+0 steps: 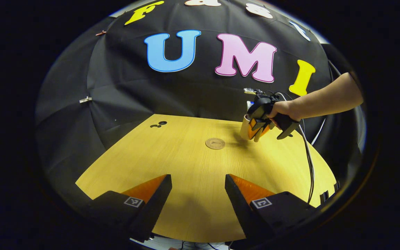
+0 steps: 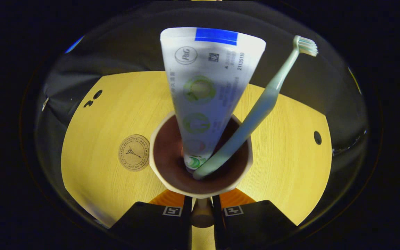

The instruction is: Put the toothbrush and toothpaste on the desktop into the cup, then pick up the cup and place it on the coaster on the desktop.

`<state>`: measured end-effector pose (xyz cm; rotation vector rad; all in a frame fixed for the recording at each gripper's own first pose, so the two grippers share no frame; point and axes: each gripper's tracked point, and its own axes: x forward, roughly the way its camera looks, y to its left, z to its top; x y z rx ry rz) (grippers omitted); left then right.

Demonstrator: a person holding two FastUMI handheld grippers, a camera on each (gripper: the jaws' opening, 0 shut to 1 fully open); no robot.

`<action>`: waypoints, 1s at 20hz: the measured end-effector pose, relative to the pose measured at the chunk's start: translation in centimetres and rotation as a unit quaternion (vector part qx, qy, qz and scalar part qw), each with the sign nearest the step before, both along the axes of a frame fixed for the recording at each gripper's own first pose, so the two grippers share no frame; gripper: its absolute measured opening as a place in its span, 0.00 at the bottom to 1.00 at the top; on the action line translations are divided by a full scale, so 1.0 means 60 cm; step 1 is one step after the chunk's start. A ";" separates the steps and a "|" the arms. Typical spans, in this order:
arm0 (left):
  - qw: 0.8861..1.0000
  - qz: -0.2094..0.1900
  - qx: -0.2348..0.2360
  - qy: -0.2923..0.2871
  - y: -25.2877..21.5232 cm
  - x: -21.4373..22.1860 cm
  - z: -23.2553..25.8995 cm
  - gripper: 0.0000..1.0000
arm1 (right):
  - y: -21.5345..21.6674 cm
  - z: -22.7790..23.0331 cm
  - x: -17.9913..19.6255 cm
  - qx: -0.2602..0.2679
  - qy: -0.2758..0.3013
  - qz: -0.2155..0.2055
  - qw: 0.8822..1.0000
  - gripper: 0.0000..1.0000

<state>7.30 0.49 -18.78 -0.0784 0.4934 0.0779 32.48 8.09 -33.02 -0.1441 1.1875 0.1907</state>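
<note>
Cup (image 2: 200, 166): beige outside, dark brown inside; in the right gripper view it sits just ahead of the fingers, its rim wide and near the camera. It is to the right of the coaster, not on it.
Cup handle (image 2: 202, 211): a narrow beige piece below the rim, running down between the two fingers.
Toothpaste (image 2: 208, 90): a white tube with a blue band at its flat end, standing in the cup, narrow end down at the bottom, flat end up and leaning slightly toward the camera.
Toothbrush (image 2: 266, 100): pale green, handle end in the cup beside the toothpaste, leaning up and right, bristle head well above the rim.
Coaster (image 2: 134, 152): a round tan disc with a printed emblem, flat on the desk just left of the cup, apart from it; in the left gripper view it lies mid-desk (image 1: 215, 143).
Right gripper (image 2: 202, 208): fingers drawn close on either side of the handle, seemingly clamping it, though the contact itself is partly hidden by the rim. From the left gripper view it is seen far off (image 1: 260, 130), held by a hand (image 1: 283, 110), at the cup (image 1: 245, 127) near the desk's far right.
Left gripper (image 1: 198, 194): fingers spread wide, nothing between them, low over the near edge.
Desk (image 1: 186, 163): yellow wood grain, small dark holes near its far left corner.
</note>
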 end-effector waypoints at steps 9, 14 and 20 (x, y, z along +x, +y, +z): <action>1.000 0.011 -0.013 0.017 0.009 -0.019 -0.017 0.98 | 0.098 0.040 -0.020 0.019 0.004 0.070 0.997 0.23; 0.999 0.034 -0.019 0.024 0.036 -0.037 -0.029 0.98 | 0.086 0.043 -0.033 0.016 0.017 0.092 0.995 0.28; 0.997 0.057 -0.031 0.043 0.059 -0.058 -0.053 0.98 | 0.085 0.046 -0.042 0.011 0.034 0.101 0.994 0.29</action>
